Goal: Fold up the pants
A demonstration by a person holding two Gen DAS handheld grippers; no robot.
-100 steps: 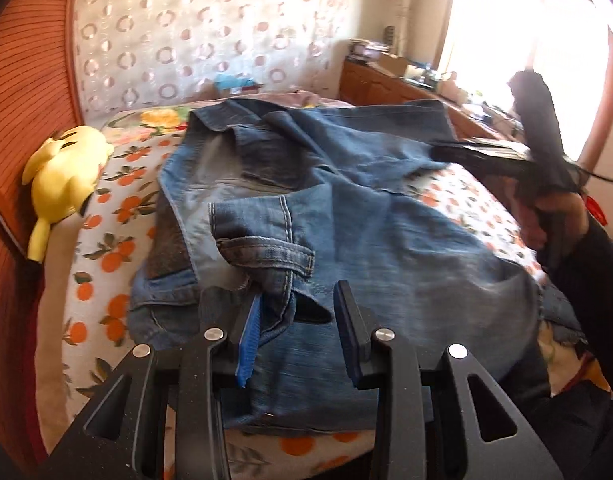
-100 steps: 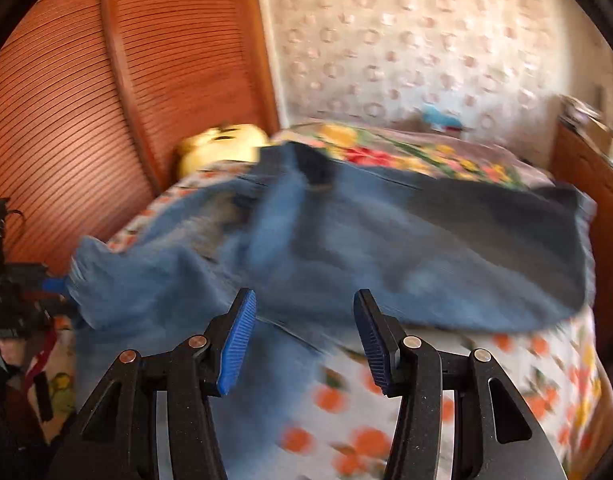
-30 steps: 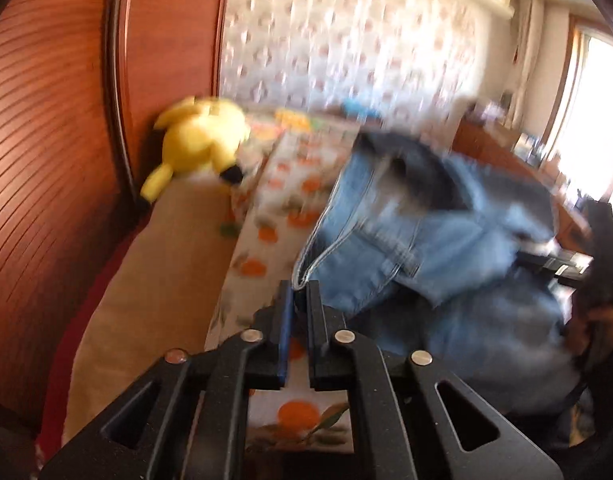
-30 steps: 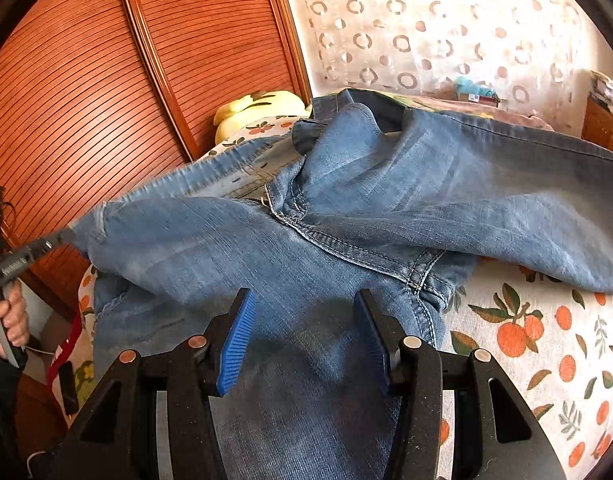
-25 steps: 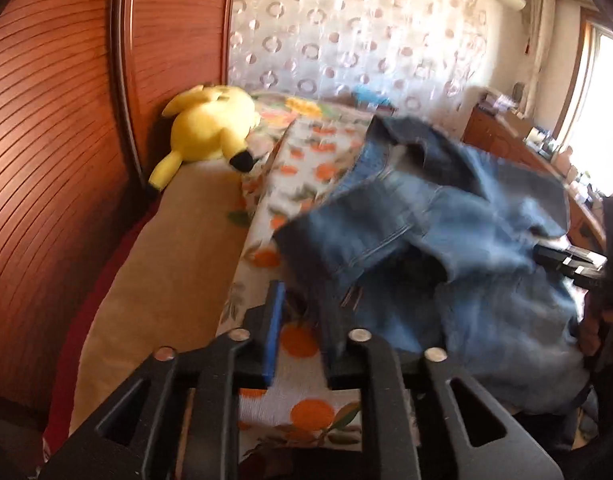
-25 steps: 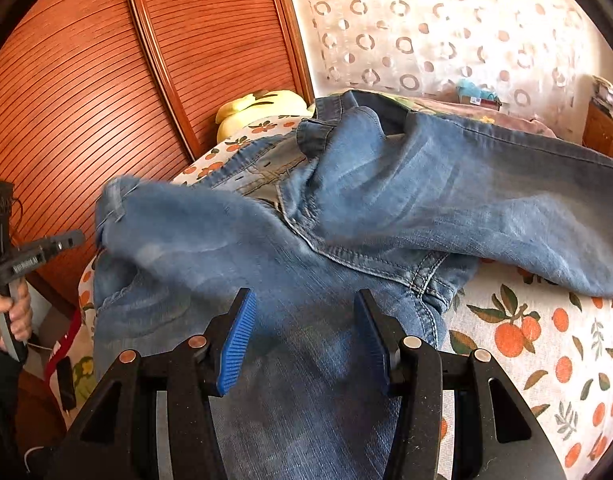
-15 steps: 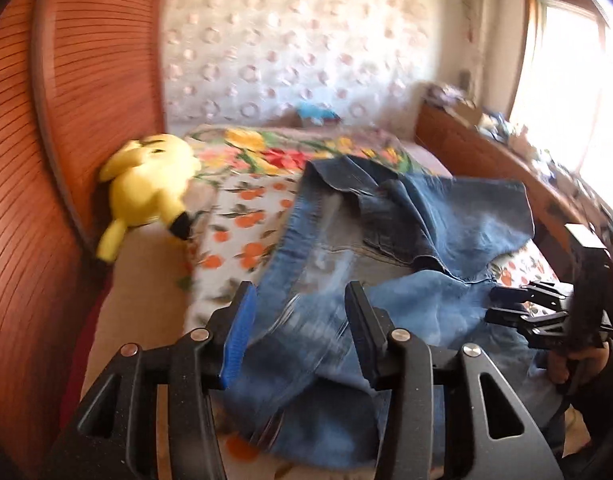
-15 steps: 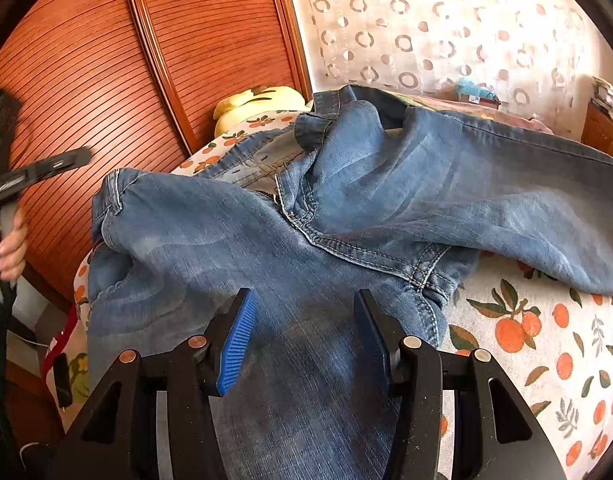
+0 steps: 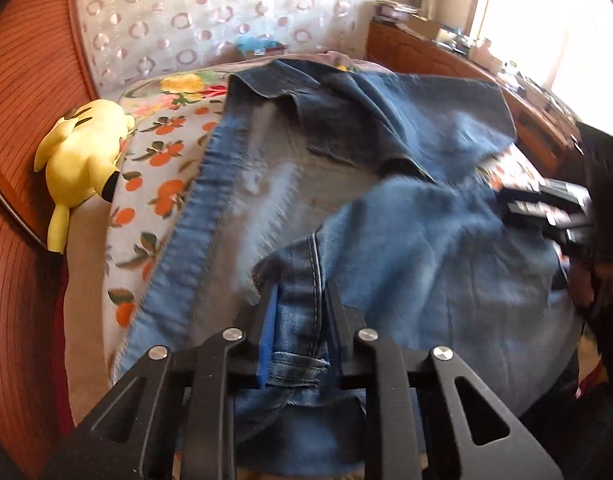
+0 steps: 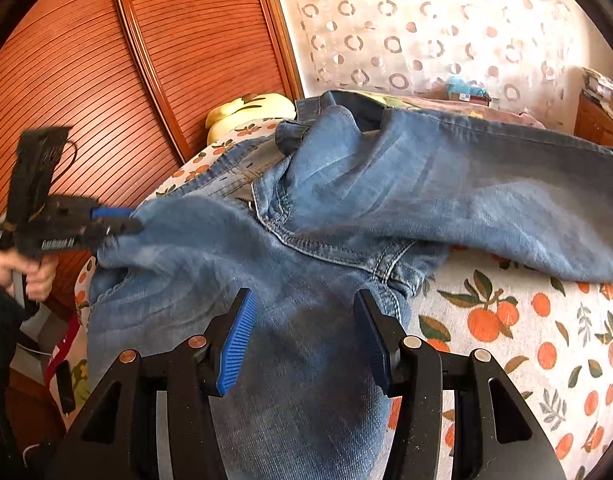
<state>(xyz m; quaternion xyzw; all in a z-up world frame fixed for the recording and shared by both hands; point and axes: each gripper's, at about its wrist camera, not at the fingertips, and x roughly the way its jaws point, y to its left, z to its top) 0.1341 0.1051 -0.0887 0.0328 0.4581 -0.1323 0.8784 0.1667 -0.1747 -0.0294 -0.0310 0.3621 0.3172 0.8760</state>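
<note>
Blue jeans (image 9: 406, 208) lie crumpled on a bed with an orange-print sheet (image 9: 158, 168). My left gripper (image 9: 300, 300) is shut on a seamed fold of the jeans at the near edge. It also shows in the right wrist view (image 10: 118, 220), at the left, gripping a denim corner. My right gripper (image 10: 302, 312) is open and empty, hovering just above a trouser leg (image 10: 306, 380); it shows in the left wrist view (image 9: 546, 208) at the right. The other leg (image 10: 486, 192) stretches right across the bed.
A yellow plush toy (image 9: 82, 152) lies at the bed's left side by the wooden slatted wall (image 10: 146, 60). A patterned headboard (image 9: 210, 20) stands behind. A wooden cabinet (image 9: 446, 56) with clutter sits under the window. The floral sheet (image 10: 526, 340) is bare on the right.
My left gripper let go of one denim edge, opened, moved back over the jeans and has closed on a seamed fold. The right gripper stayed open over the leg.
</note>
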